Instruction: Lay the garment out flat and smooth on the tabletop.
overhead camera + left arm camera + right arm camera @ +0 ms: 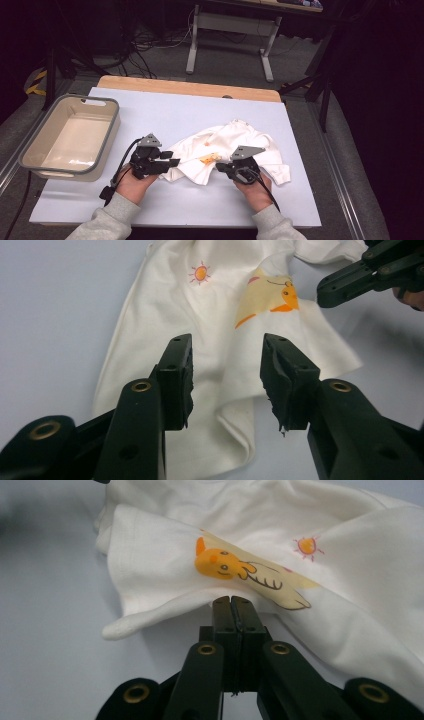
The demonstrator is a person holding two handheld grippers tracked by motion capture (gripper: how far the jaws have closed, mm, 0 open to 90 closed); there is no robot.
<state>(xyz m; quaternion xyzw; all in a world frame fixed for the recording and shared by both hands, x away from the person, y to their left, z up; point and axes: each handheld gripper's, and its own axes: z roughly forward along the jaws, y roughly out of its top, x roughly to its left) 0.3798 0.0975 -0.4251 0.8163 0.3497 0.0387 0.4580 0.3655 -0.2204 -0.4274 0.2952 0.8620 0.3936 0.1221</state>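
Garment (235, 150): crumpled on table (165, 205), between both tongs.
Left tongs (227, 382): apart, hem edge beneath, ungripped.
Right tongs (233, 605): together, tips at the fold, whether pinching cloth unclear.

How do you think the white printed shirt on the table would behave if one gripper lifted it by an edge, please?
The white shirt would probably hang limp: it already lies crumpled in soft folds. It looks thin, so likely light. Pushed, it would likely bunch up on the table rather than slide whole.
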